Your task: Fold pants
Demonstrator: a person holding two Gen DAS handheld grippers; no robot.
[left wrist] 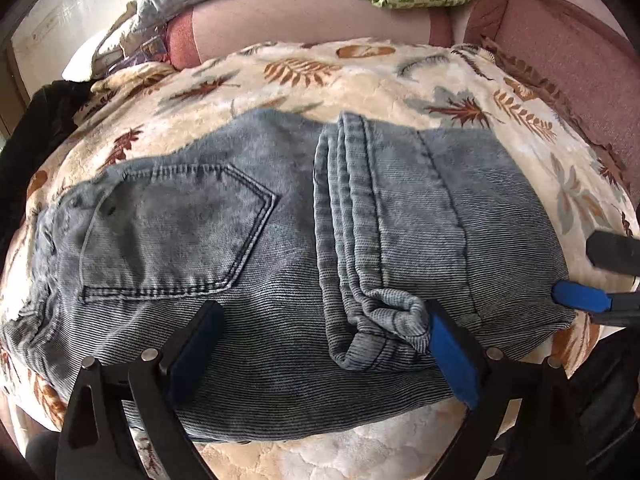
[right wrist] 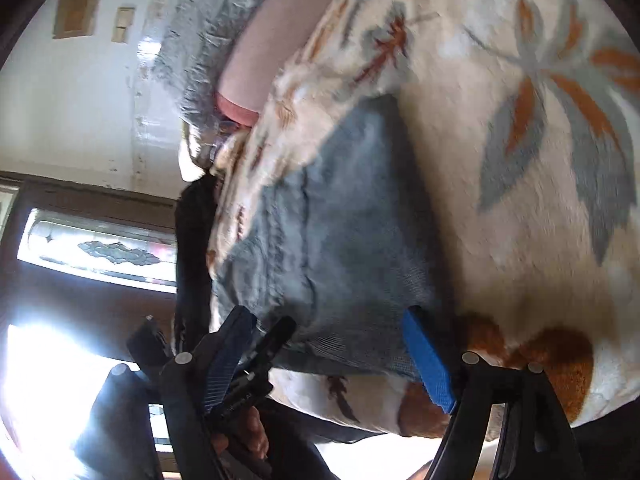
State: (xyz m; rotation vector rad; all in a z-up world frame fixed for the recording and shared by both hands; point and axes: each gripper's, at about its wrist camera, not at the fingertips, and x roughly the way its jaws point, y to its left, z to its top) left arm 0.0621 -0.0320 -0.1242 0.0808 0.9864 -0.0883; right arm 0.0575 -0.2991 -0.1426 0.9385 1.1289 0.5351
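The jeans (left wrist: 280, 240) lie folded across a leaf-print blanket (left wrist: 360, 76) on the bed, back pocket (left wrist: 176, 224) at the left, leg hems (left wrist: 352, 208) stacked mid-way. Denim looks heavy and limp (thick seams, though), so I'd take the fold's near edge, several layers at once. Left gripper (left wrist: 320, 340) hovers low over that edge, jaws wide, empty. Right gripper (right wrist: 332, 360) comes in tilted from the fold's right end, jaws wide too, one blue pad (right wrist: 428, 356) touching cloth.

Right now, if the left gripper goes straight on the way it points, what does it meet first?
Most likely the jeans: the left gripper is open right over them, and the denim fills the gap between its fingers. How near it is I cannot tell.
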